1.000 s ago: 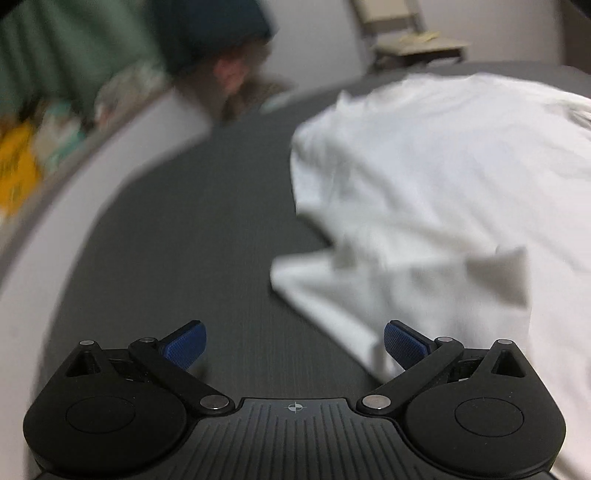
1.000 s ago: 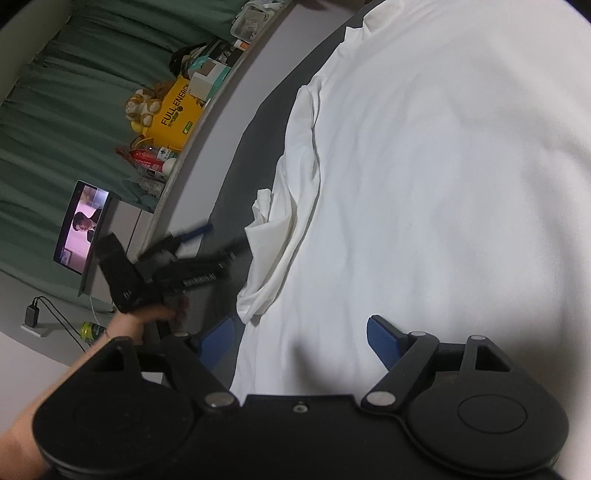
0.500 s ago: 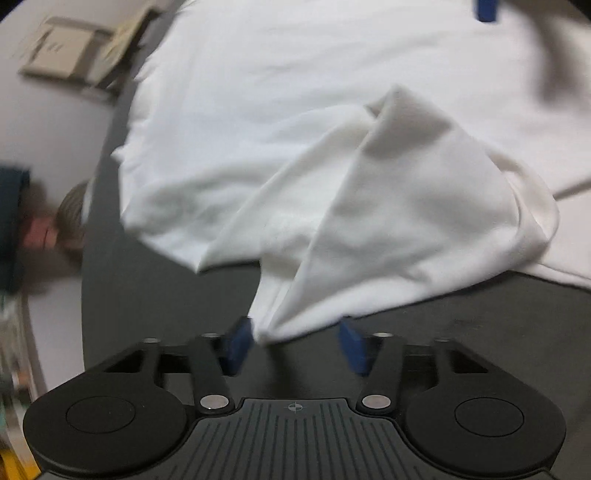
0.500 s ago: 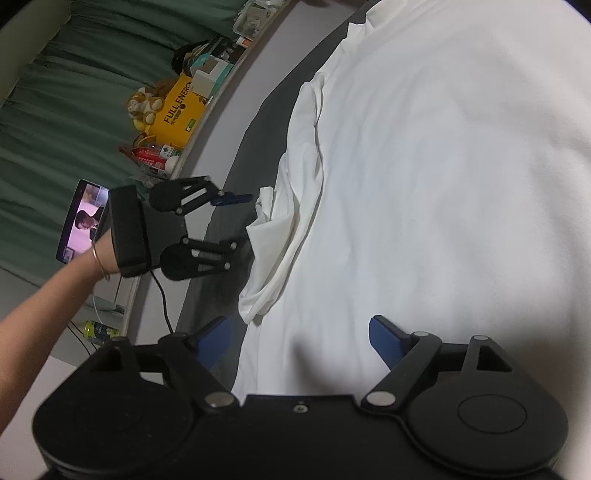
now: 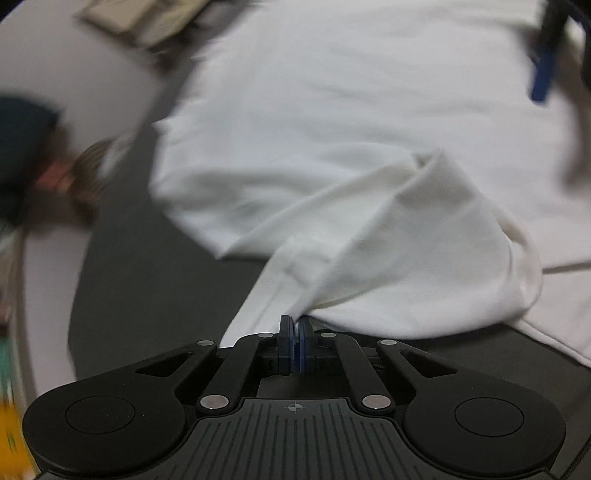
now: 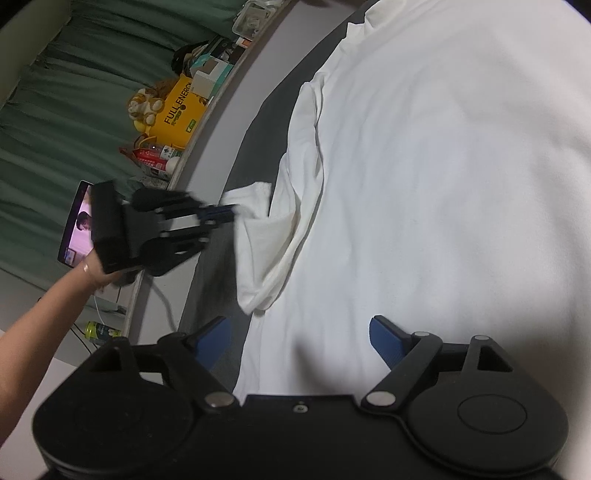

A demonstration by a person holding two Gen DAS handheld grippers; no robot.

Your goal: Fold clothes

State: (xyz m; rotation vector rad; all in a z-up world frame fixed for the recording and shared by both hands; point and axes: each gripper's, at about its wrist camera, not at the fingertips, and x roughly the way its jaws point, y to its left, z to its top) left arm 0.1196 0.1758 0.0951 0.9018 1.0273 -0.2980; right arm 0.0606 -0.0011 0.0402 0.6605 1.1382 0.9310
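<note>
A white T-shirt (image 5: 332,110) lies spread on a dark grey mat (image 5: 147,280). Its sleeve (image 5: 388,251) is bunched up near the mat's edge. My left gripper (image 5: 296,325) is shut on the sleeve's hem, the cloth rising from between its blue pads. In the right wrist view the same left gripper (image 6: 225,216) pinches the sleeve (image 6: 258,236) from the left, held by a bare hand. My right gripper (image 6: 299,336) hovers open over the T-shirt's body (image 6: 443,184), nothing between its fingers.
A pale ledge (image 6: 236,88) runs along the mat, with a yellow box (image 6: 177,114), packets and a lit tablet screen (image 6: 77,225) beside green curtains. A green can (image 6: 98,328) stands on the floor. A chair (image 5: 147,22) stands beyond the mat.
My left gripper rolled, came to the sleeve's edge and closed on the hem, then lifted it slightly. The right gripper stayed still and open.
</note>
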